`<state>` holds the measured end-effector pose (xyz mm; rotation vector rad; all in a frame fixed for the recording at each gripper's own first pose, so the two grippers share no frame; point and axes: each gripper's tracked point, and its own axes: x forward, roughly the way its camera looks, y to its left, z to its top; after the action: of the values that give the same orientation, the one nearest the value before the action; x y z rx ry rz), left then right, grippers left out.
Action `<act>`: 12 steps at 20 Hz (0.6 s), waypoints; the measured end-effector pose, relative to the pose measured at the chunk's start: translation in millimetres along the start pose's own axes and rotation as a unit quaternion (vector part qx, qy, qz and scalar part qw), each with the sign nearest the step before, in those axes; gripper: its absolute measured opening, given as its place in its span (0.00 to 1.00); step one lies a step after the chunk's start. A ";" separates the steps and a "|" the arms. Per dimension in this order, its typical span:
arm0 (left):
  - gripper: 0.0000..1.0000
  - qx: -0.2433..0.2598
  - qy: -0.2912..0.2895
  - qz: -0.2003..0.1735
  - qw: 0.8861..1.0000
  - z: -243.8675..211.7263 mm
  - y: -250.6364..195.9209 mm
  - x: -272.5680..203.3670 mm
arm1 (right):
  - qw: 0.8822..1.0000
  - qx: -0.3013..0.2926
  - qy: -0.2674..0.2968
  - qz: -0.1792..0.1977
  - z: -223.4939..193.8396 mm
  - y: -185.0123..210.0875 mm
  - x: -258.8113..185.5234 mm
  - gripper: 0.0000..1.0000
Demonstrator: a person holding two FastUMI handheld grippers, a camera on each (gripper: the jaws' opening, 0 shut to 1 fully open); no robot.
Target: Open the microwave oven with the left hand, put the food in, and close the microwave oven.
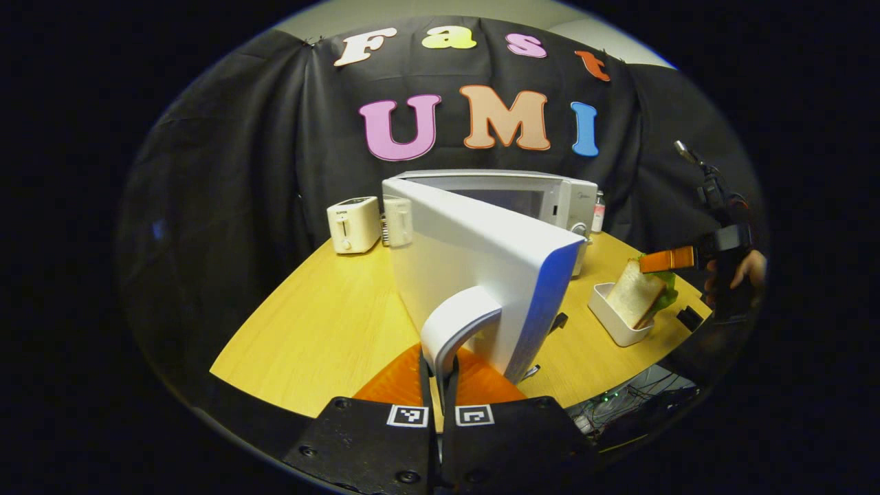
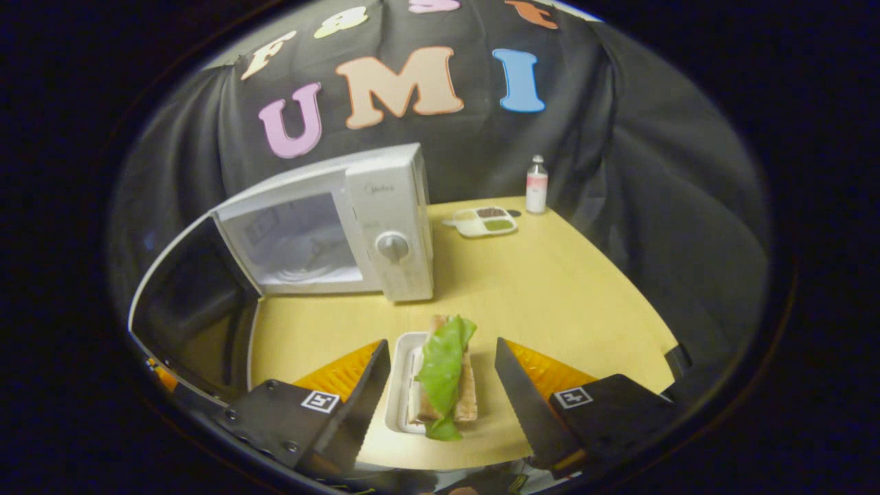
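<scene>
The white microwave (image 1: 509,196) stands at the back of the table with its door (image 1: 481,268) swung wide toward me. My left gripper (image 1: 440,375) is shut on the door's curved white handle (image 1: 457,323). In the right gripper view the oven cavity (image 2: 302,240) lies open, and the door (image 2: 199,295) stands out to the left. A sandwich with lettuce (image 2: 443,371) sits in a white tray (image 2: 397,392) in front of the microwave. My right gripper (image 2: 441,354) hovers open just over it, one finger on each side, touching nothing. From the left gripper view that gripper (image 1: 670,260) hangs above the sandwich (image 1: 636,295).
A white toaster (image 1: 354,223) stands at the back left of the round wooden table (image 1: 323,330). A small bottle (image 2: 536,184) and a divided dish (image 2: 485,221) sit at the far edge, right of the microwave. A hand (image 1: 746,268) holds the right gripper.
</scene>
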<state>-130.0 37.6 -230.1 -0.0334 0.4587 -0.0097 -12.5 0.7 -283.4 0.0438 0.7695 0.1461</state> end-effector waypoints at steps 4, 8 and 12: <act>0.00 -0.019 0.000 0.011 1.000 -4.3 21.6 -3.9 | 0.999 0.015 0.032 -0.014 -20.2 -1.1 13.3 0.97; 0.00 -0.019 -0.004 0.005 1.000 -4.8 26.5 -5.8 | 0.999 0.012 0.037 -0.022 -26.8 -1.8 18.4 0.97; 0.00 -0.020 -0.005 0.003 1.000 -6.0 28.1 -5.1 | 0.999 0.009 0.035 -0.027 -29.3 1.6 18.3 0.80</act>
<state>-137.1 65.5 -234.2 -0.0709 0.4485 0.0054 -20.1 4.5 -316.8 0.0346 0.8416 0.0894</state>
